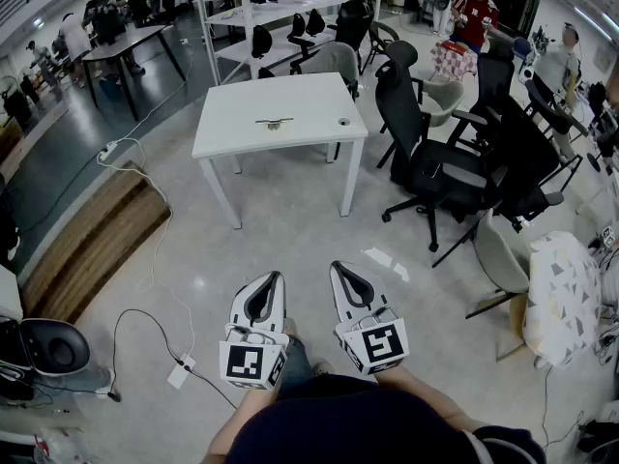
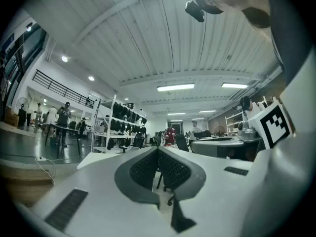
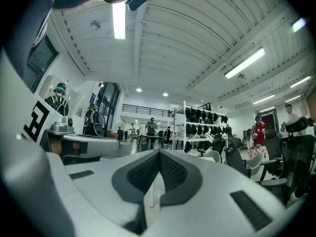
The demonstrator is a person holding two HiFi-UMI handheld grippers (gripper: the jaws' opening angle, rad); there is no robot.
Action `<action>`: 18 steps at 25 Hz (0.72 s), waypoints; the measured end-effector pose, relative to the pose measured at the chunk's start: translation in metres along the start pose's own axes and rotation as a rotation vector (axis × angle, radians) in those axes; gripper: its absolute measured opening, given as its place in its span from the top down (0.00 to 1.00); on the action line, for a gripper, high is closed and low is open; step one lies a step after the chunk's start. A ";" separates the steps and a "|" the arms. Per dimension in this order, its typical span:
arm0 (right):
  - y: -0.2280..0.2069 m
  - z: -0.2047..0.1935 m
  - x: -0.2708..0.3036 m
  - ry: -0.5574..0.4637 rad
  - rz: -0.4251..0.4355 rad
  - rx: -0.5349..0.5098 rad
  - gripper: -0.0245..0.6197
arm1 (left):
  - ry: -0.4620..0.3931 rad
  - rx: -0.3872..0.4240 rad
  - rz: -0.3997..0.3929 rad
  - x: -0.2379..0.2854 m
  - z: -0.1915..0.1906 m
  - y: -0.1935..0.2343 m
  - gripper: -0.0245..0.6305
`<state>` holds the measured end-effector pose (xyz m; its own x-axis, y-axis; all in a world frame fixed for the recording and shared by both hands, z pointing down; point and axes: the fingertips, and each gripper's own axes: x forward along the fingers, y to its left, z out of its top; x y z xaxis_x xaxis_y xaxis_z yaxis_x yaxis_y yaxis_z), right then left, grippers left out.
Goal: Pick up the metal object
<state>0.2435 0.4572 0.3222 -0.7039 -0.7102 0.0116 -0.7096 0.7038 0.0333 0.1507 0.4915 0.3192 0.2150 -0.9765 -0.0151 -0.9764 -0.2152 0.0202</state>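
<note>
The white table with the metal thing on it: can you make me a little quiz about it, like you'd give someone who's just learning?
1. True or false: the metal object lies on the white table.
2. Pick one. The left gripper has its jaws:
A) wide apart
B) closed together with nothing between them
C) closed on the metal object
3. Fill the gap: in the head view, the black office chair stands at the table's ____ side.

Key: 1 true; 2 B; 3 right.
</note>
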 end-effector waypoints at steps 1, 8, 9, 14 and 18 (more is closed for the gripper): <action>0.000 0.000 0.007 -0.009 0.006 -0.003 0.92 | 0.000 -0.001 -0.001 0.005 -0.002 0.006 0.93; -0.011 -0.007 0.076 -0.028 0.019 -0.039 0.92 | -0.013 -0.019 -0.026 0.058 -0.014 0.054 0.93; -0.015 -0.007 0.091 -0.027 0.018 -0.040 0.92 | -0.016 -0.021 -0.035 0.070 -0.014 0.064 0.93; -0.030 -0.012 0.175 -0.032 0.021 -0.047 0.92 | -0.061 -0.015 -0.077 0.133 -0.012 0.124 0.92; -0.034 -0.022 0.235 -0.038 0.012 -0.045 0.92 | -0.097 0.011 -0.092 0.172 -0.017 0.174 0.92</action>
<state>0.1027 0.2660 0.3462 -0.7139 -0.6997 -0.0255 -0.6993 0.7106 0.0780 0.0187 0.2857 0.3374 0.3006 -0.9470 -0.1133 -0.9530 -0.3030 0.0033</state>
